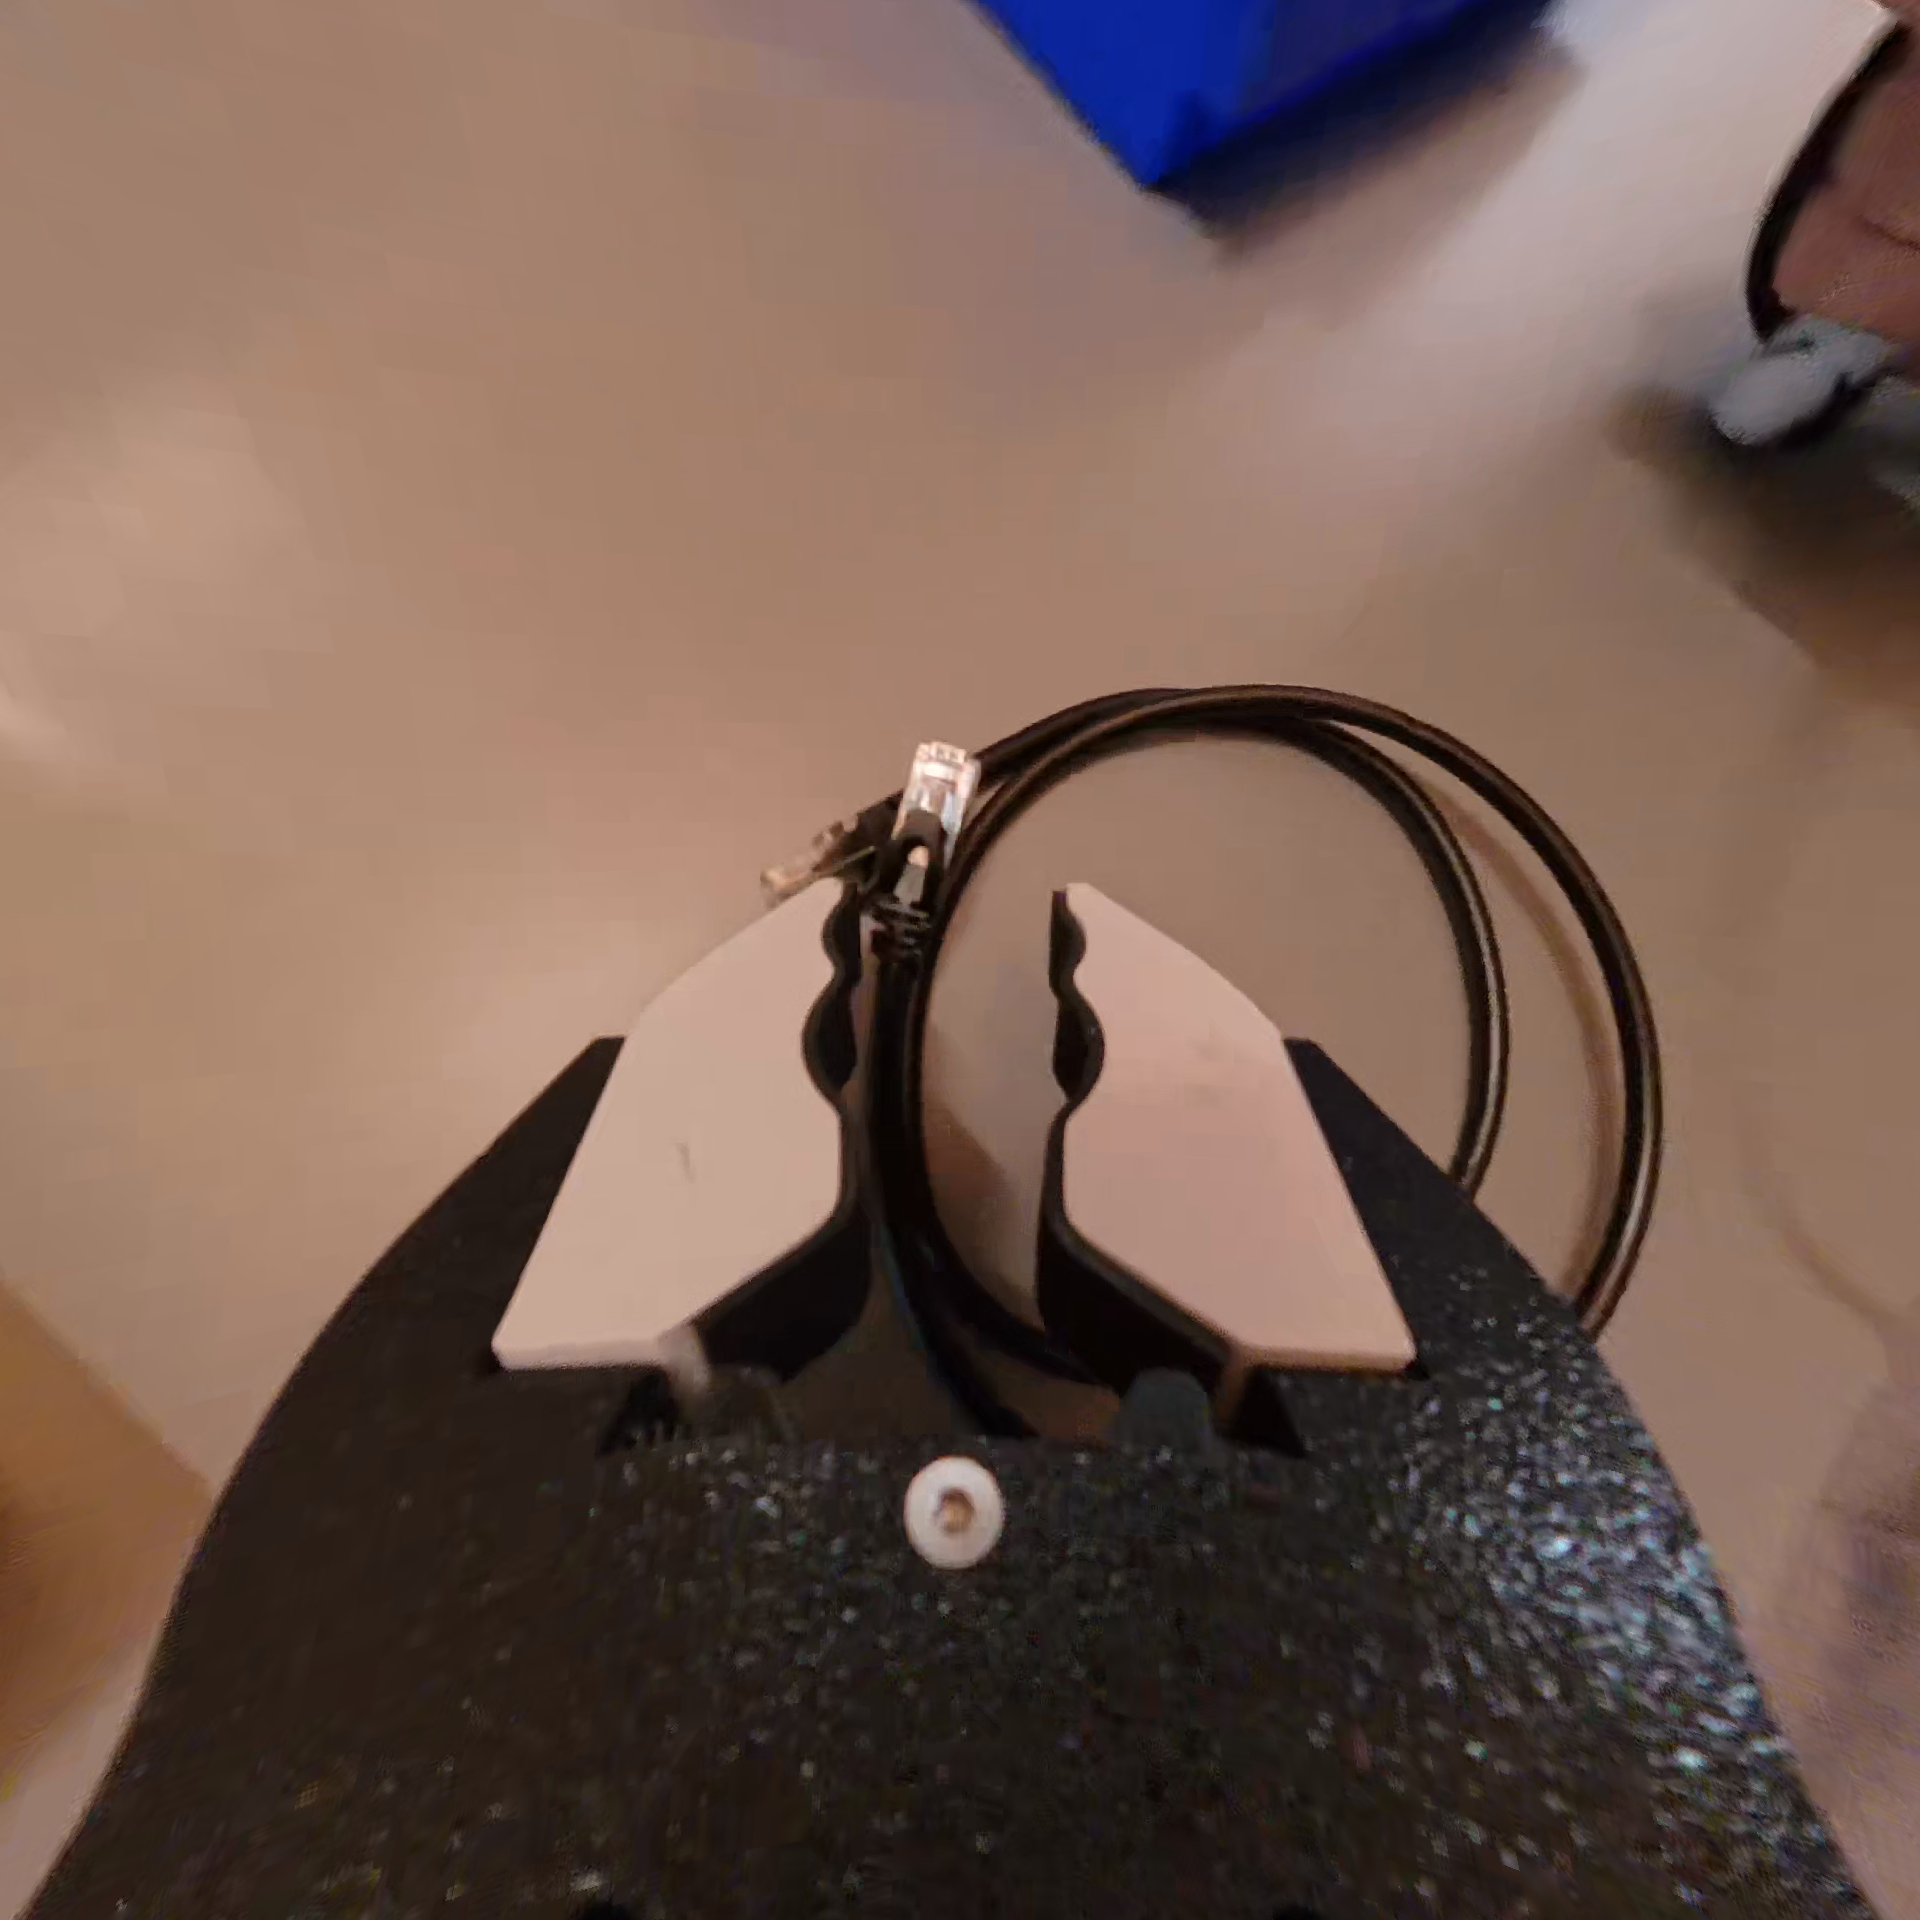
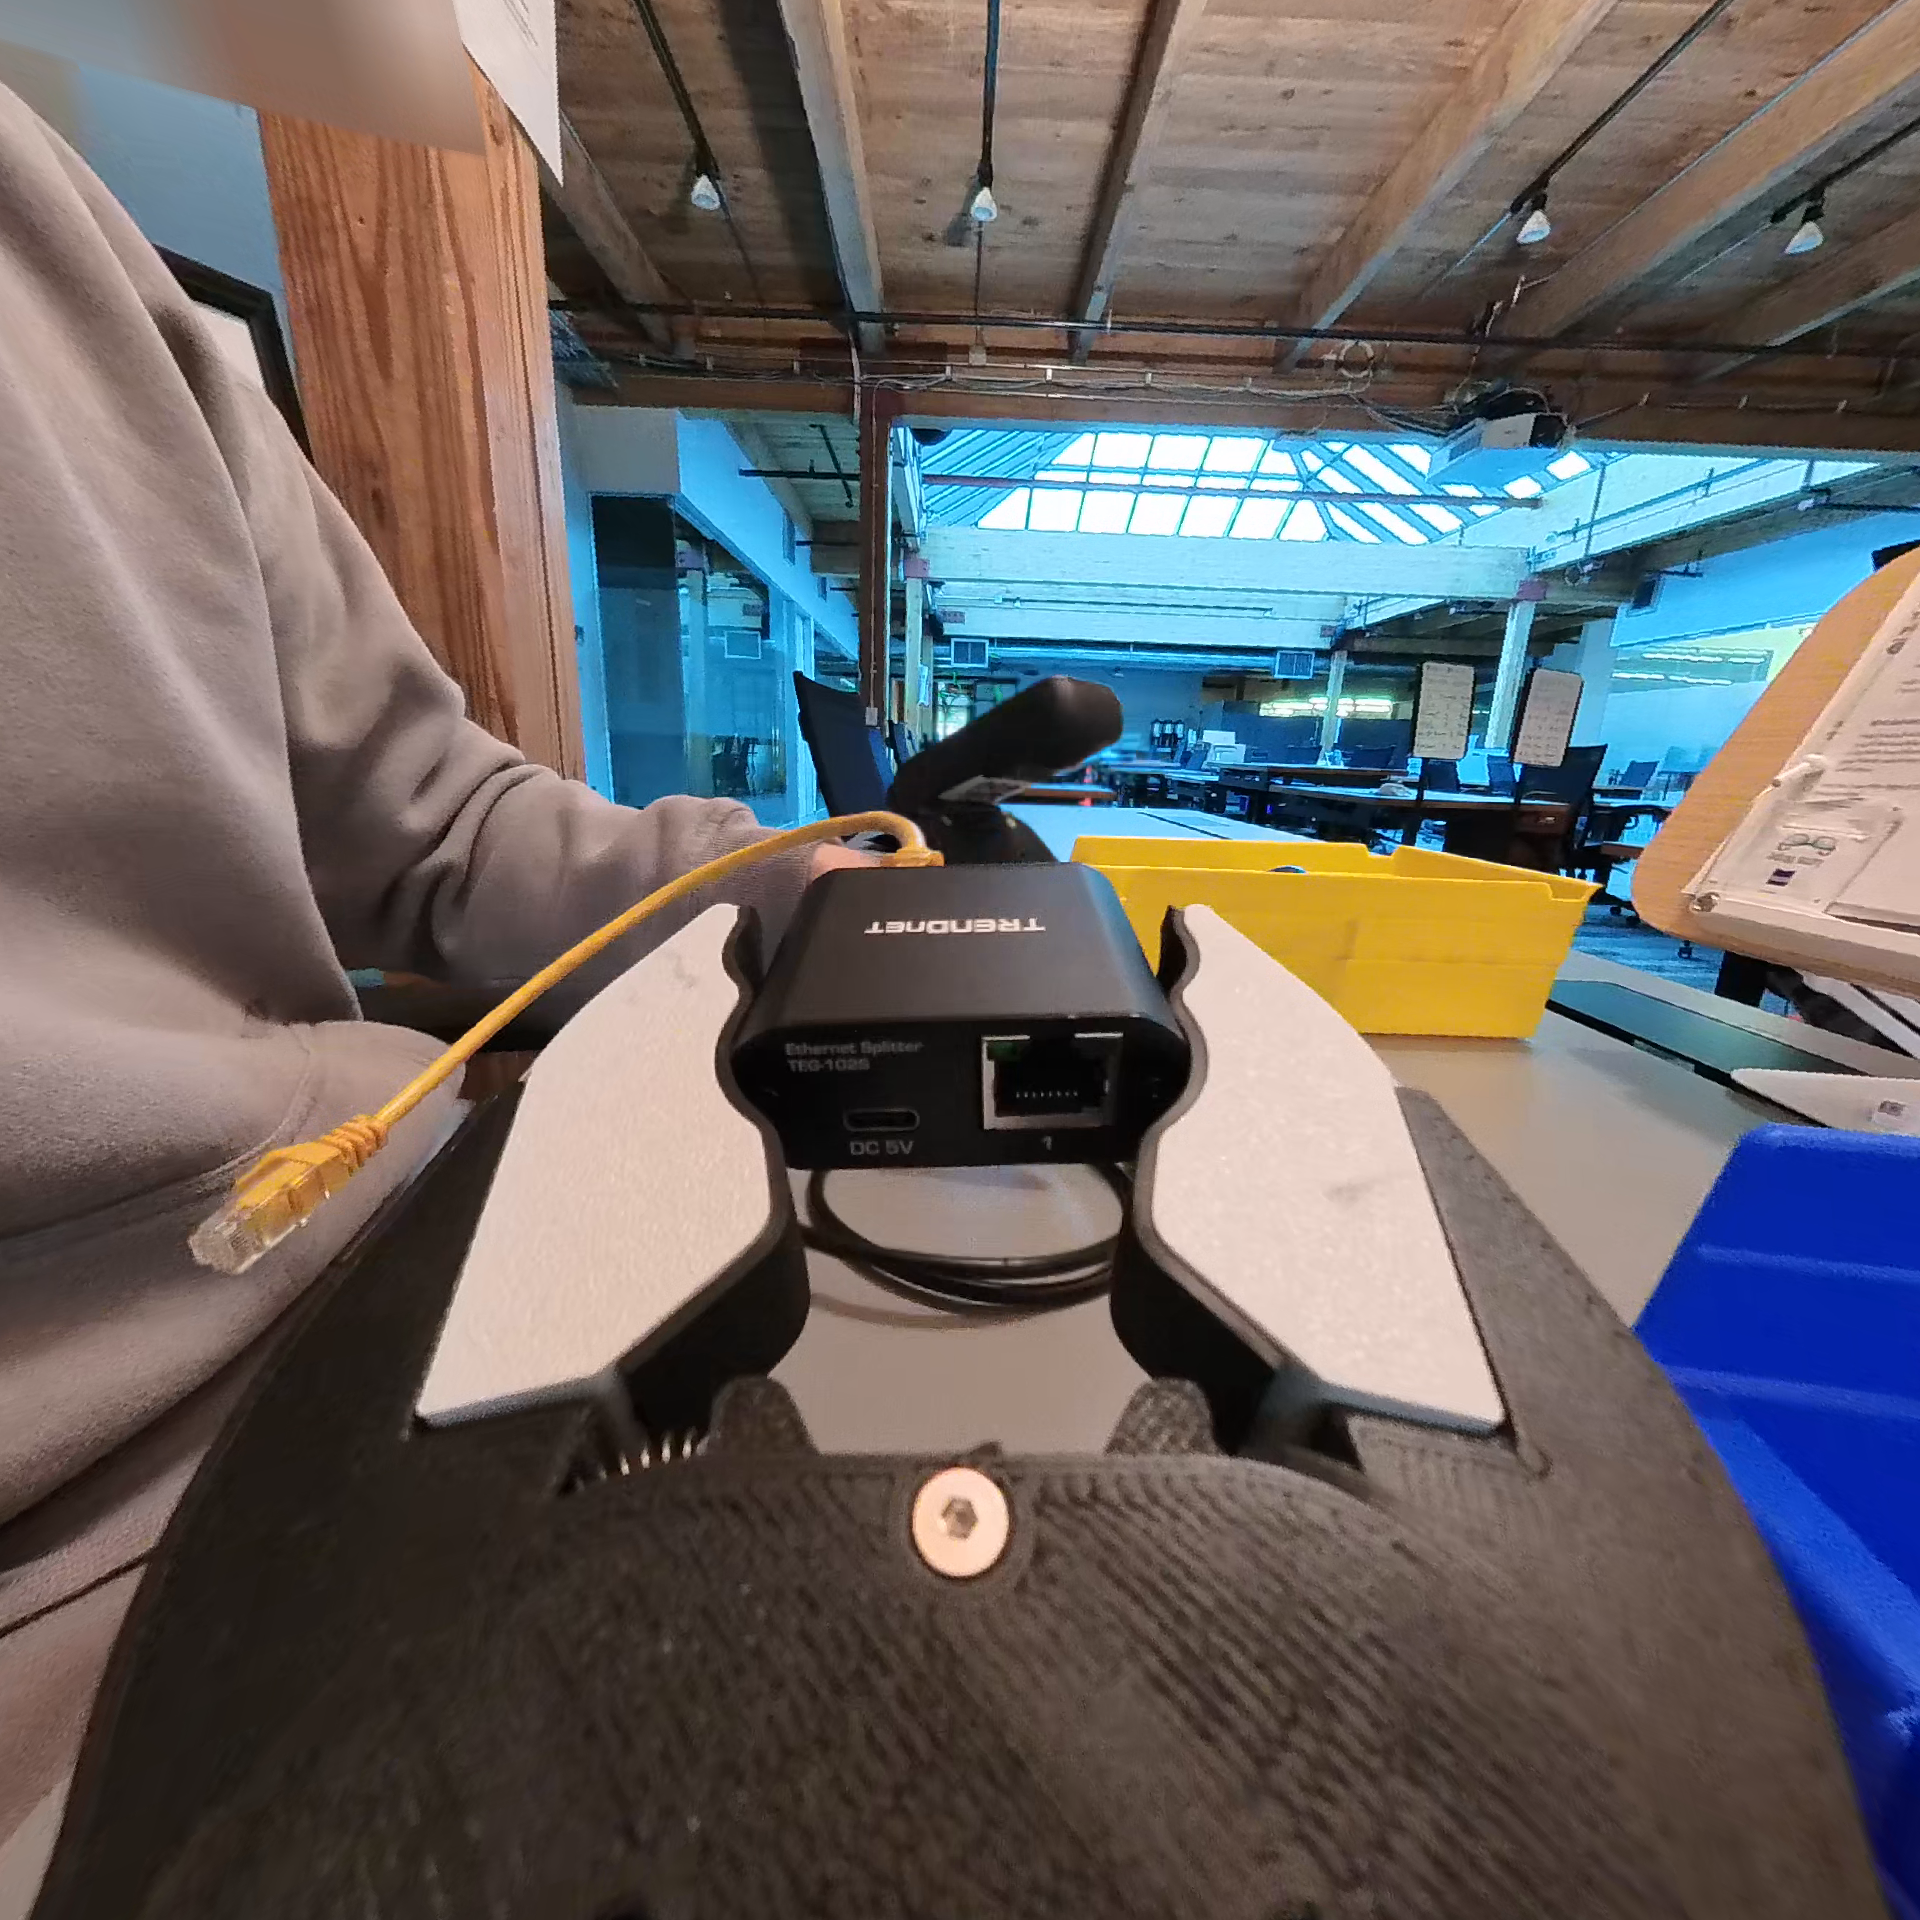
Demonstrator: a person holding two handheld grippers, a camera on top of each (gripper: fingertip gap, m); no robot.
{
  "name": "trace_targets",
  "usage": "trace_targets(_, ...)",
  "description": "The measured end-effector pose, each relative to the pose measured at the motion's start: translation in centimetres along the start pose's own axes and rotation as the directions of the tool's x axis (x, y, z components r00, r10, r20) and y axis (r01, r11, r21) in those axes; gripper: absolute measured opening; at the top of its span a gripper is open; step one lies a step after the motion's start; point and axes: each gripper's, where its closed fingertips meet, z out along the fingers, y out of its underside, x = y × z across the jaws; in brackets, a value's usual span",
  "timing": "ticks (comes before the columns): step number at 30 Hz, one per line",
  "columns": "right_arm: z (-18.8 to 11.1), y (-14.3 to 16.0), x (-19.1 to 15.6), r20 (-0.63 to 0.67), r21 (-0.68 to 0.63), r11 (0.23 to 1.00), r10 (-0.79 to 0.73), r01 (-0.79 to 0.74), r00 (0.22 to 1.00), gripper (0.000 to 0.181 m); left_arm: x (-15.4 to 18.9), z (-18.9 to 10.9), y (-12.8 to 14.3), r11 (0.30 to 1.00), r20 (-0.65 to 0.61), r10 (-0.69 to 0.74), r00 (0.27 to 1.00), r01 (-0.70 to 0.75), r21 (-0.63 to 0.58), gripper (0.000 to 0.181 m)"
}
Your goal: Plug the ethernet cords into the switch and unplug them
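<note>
Black is the colour of the small switch [image 2: 961, 1013] that is clamped between the fingers of the right gripper [image 2: 961, 1023], at the centre of the right wrist view. One open network port [image 2: 1049, 1081] and a small slot [image 2: 880, 1121] beside it are shown on the face turned toward the camera. A yellow cord [image 2: 582, 971] is plugged into the far side of the switch; it is curved down to the lower left of the frame, where its free plug [image 2: 265, 1210] is seen hanging in front of a grey sleeve [image 2: 260, 831]. A yellow bin [image 2: 1351, 935] is seen behind the switch to the right, and a blue bin [image 2: 1787, 1351] at the right edge.

In the left wrist view, the fingers of the left gripper [image 1: 945, 904] are held apart over a beige table [image 1: 520, 468]. A coiled black cord [image 1: 1455, 883] is seen lying through the gap, close against the left finger [image 1: 717, 1091], with its two clear plugs [image 1: 940, 774] just past the fingertips. Whether the cord is touched by that finger cannot be told. A blurred blue shape [image 1: 1247, 83] is shown at the upper edge of the frame.
</note>
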Motion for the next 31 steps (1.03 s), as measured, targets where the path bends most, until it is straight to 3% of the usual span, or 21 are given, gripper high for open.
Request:
trace_targets(1, 0.0, 0.0, 0.0, 0.002, 0.001, 1.0, 0.002, -0.002, 1.0, 0.073, -0.4, -0.4, -0.2, 0.998, 0.012, 0.06, 0.998, -0.061, 0.016, 0.034)
trace_targets(3, 0.0, 0.0, 0.0, 0.004, -0.002, 1.0, 0.004, -0.004, 1.0, 0.073, -1.0, -0.9, 0.3, 0.993, -0.009, 0.122, 0.993, -0.122, -0.004, 0.031)
trace_targets(7, 0.2, 0.2, -0.1, 0.008, -0.011, 1.0, 0.002, -0.002, 1.0, 0.073, -1.3, -0.2, 1.9, 0.992, -0.13, 0.096, 0.987, -0.105, -0.064, 0.025)
trace_targets(11, 0.6, 0.6, -0.4, 0.016, -0.044, 0.999, -0.01, 0.011, 1.0, 0.073, -1.3, 0.4, 2.0, 0.999, -0.149, 0.047, 0.988, -0.049, -0.014, 0.018)
trace_targets(12, 0.8, 0.7, -0.5, 0.022, -0.046, 0.999, -0.01, 0.011, 1.0, 0.073, -1.3, 0.4, 2.0, 0.998, -0.14, 0.054, 0.989, -0.056, -0.01, 0.01)
trace_targets(15, 1.3, 0.9, -0.1, 0.004, -0.048, 0.999, 0.0, 0.0, 1.0, 0.073, -1.0, 0.3, 1.8, 0.99, -0.111, 0.142, 0.984, -0.142, 0.007, 0.009)
trace_targets(21, 1.8, 1.4, 0.5, -0.032, -0.086, 0.996, 0.0, -0.003, 0.999, 0.073, 0.5, -2.6, -2.3, 0.871, 0.081, 0.488, 0.869, -0.491, 0.022, 0.008)
trace_targets(24, 2.2, 1.8, 0.3, -0.024, -0.105, 0.994, -0.015, 0.013, 1.0, 0.073, 2.7, -4.2, -4.1, 0.814, 0.025, 0.58, 0.814, -0.579, -0.041, 0.008)
trace_targets(31, 3.1, 2.2, -0.3, 0.007, -0.118, 0.992, -0.035, 0.036, 0.999, 0.074, 6.7, -5.2, -6.8, 0.771, -0.128, 0.594, 0.794, -0.608, -0.191, 0.008)
